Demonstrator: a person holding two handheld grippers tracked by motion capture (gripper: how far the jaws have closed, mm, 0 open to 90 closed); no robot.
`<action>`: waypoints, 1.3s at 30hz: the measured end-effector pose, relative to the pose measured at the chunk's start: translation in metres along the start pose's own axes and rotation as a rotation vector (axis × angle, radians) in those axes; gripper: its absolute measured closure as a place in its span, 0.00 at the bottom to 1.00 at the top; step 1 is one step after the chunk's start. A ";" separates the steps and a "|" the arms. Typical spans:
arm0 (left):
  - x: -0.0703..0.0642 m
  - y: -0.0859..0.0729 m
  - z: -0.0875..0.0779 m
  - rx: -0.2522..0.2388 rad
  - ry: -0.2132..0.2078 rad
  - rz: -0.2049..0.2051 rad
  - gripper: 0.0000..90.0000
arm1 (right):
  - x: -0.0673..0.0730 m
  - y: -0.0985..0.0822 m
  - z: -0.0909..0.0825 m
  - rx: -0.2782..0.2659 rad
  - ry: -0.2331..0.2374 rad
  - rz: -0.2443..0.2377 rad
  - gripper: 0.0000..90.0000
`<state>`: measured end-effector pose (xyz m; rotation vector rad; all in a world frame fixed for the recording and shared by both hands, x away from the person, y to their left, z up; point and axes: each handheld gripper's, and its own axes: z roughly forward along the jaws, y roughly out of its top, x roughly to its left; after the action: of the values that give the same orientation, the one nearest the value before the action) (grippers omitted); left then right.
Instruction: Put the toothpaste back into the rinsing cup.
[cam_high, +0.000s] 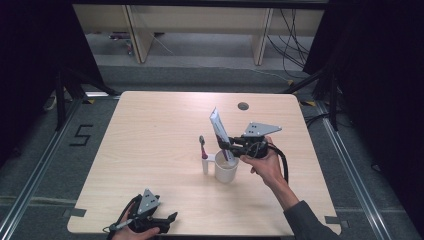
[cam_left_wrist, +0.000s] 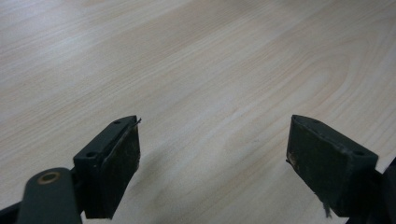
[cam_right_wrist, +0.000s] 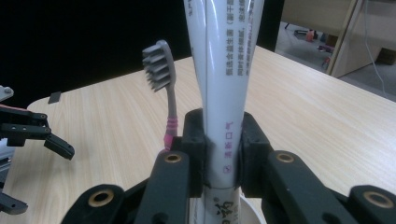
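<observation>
A white toothpaste tube (cam_high: 219, 131) is clamped between the jaws of the right gripper (cam_high: 231, 145), which is held by the person's right hand (cam_high: 265, 165) just right of the middle of the wooden table (cam_high: 150, 145). The tube is kept nearly upright, leaning slightly away from the gripper at the top, and its lower end is set inside a white cup (cam_high: 226, 169) that stands on the table directly below the jaws. In the right gripper view the tube (cam_right_wrist: 224, 84) is seen pressed on both sides by the black pads, with printed lettering running along it and the cup's rim (cam_right_wrist: 252, 210) visible just under the jaws.

A toothbrush (cam_high: 203, 150) with a grey head and a pink band on its neck is seen standing upright just beside the cup, on its left side, in a small white holder (cam_high: 205, 165) at the cup's wall. In the right gripper view the toothbrush (cam_right_wrist: 163, 79) is shown just to the left of the tube, apart from it.

The left gripper (cam_high: 162, 220) is held by the left hand (cam_high: 137, 231) near the table's front edge, well apart from the cup. Its jaws are spread wide, and nothing but bare tabletop (cam_left_wrist: 196, 70) is seen between them in the left gripper view.
</observation>
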<state>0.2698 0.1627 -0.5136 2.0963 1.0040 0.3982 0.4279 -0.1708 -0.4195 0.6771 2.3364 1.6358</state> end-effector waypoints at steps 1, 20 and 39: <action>0.000 0.000 0.000 0.003 0.003 -0.002 0.19 | -0.001 -0.001 0.001 -0.003 0.013 -0.001 0.85; 0.000 -0.001 0.000 -0.009 0.000 0.001 0.19 | 0.003 -0.022 0.011 0.049 0.010 -0.012 0.85; 0.000 -0.001 0.000 0.005 0.006 0.001 0.19 | 0.004 -0.031 0.015 0.081 0.013 -0.051 0.85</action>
<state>0.2693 0.1629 -0.5145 2.1011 1.0083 0.4026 0.4231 -0.1655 -0.4530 0.6187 2.4201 1.5358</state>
